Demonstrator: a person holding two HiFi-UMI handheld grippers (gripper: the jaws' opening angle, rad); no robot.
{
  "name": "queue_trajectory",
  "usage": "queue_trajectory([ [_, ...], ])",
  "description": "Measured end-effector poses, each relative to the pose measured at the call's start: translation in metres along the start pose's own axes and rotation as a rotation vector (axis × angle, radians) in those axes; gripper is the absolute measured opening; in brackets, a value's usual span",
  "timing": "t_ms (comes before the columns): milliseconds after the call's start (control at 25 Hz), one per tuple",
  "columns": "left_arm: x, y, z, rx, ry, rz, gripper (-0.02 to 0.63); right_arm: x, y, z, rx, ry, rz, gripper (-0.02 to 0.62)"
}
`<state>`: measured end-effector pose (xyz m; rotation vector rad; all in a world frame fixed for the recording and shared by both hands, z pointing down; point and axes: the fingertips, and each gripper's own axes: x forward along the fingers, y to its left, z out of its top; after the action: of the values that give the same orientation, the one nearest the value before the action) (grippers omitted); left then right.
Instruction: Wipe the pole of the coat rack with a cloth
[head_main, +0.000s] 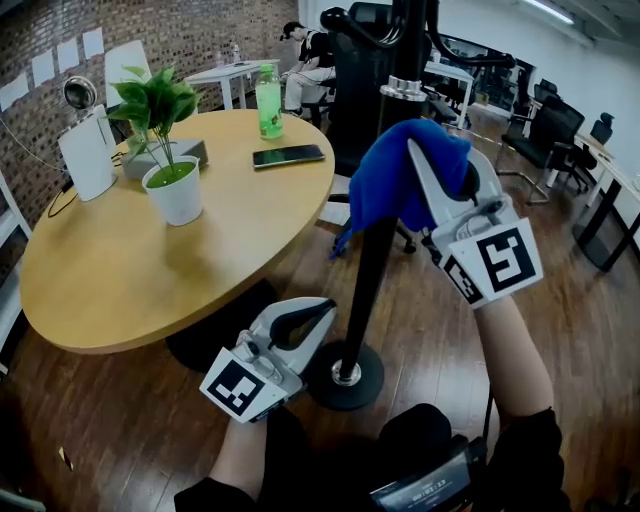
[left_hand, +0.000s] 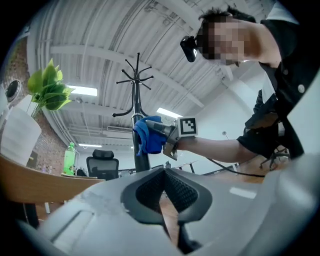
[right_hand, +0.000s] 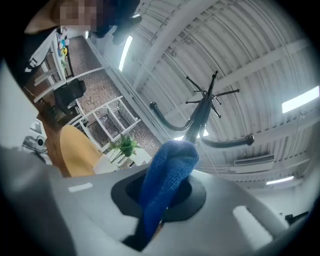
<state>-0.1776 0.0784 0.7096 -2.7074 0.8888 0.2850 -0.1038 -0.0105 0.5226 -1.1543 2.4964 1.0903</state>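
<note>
While the right claw (head_main: 438, 165) clamped the blue cloth (head_main: 395, 175), that cloth lay against the black pole (head_main: 368, 285) at upper centre. The pole ran upright, so a stroke would likely follow it downward. The left claw (head_main: 318, 312), closed and empty, sat lower centre beside the base (head_main: 345, 378)

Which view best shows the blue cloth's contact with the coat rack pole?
Head view: the cloth, clamped in the right claw, sits against the pole. The left gripper view shows the cloth there too, smaller. The right gripper view shows it between the jaws, hiding the contact.
</note>
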Motion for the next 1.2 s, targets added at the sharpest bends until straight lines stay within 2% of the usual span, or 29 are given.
queue_trajectory([
  [160, 0.001, 0.005, -0.008, -0.008, 0.015, 0.017, -0.006, -0.029, 0.052, -0.055, 0.075, 0.027, 0.085, 0.021],
  [280, 0.000, 0.005, -0.023, -0.023, 0.041, 0.024, -0.006, -0.058, 0.097, -0.101, 0.146, 0.045, 0.116, 0.021],
  [360, -0.001, 0.004, -0.034, -0.037, 0.059, 0.028, -0.006, -0.080, 0.128, -0.144, 0.185, 0.115, 0.150, 0.021],
  [520, -0.003, 0.001, -0.053, -0.058, 0.099, 0.030, -0.006, -0.126, 0.191, -0.232, 0.232, 0.339, 0.245, 0.021],
  [680, -0.005, -0.003, -0.067, -0.070, 0.124, 0.024, -0.006, -0.158, 0.233, -0.287, 0.340, 0.483, 0.259, 0.021],
  [840, -0.009, -0.004, -0.073, -0.071, 0.138, 0.021, -0.006, -0.177, 0.258, -0.319, 0.375, 0.577, 0.258, 0.021],
  [960, -0.010, -0.003, -0.072, -0.070, 0.133, 0.024, -0.006, -0.181, 0.262, -0.326, 0.372, 0.605, 0.265, 0.021],
  [1080, -0.008, -0.002, -0.068, -0.066, 0.119, 0.018, -0.006, -0.173, 0.249, -0.311, 0.359, 0.575, 0.240, 0.021],
  [1200, -0.007, 0.002, -0.062, -0.076, 0.120, 0.026, -0.006, -0.153, 0.220, -0.274, 0.357, 0.506, 0.185, 0.021],
])
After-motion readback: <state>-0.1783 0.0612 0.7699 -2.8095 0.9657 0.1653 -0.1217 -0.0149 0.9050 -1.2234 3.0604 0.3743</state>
